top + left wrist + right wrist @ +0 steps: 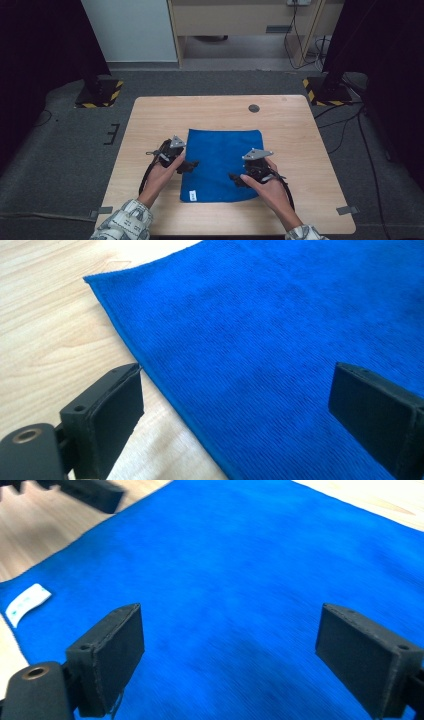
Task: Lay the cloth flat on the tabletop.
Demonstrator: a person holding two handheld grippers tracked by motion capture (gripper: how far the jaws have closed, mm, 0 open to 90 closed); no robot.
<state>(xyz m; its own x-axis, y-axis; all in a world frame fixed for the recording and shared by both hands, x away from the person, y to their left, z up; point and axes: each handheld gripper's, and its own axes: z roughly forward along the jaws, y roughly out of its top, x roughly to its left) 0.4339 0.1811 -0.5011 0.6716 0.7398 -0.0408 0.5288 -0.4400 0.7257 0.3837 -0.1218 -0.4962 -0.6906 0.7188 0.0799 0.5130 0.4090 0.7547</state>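
The white label (27,604) on the blue cloth (240,580) is too blurred to read. A black shape (82,491), cut off by the top edge, is perhaps the other gripper

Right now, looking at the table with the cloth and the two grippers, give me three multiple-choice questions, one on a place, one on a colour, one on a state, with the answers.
1. Where on the blue cloth is the white tag?
A. far right corner
B. near left corner
C. the middle

2. What colour is the round cap set in the table beyond the cloth?
A. dark grey
B. red
C. yellow

3. How do the jaws of the left gripper stand?
A. shut on the cloth
B. shut with nothing between them
C. open, gripping nothing

Answers:
1 B: in the high view the tag lies by the cloth's near left corner.
2 A: the cap shows dark grey against the pale wood.
3 C: the left gripper view shows both jaws wide apart above the cloth's edge, gripping nothing.
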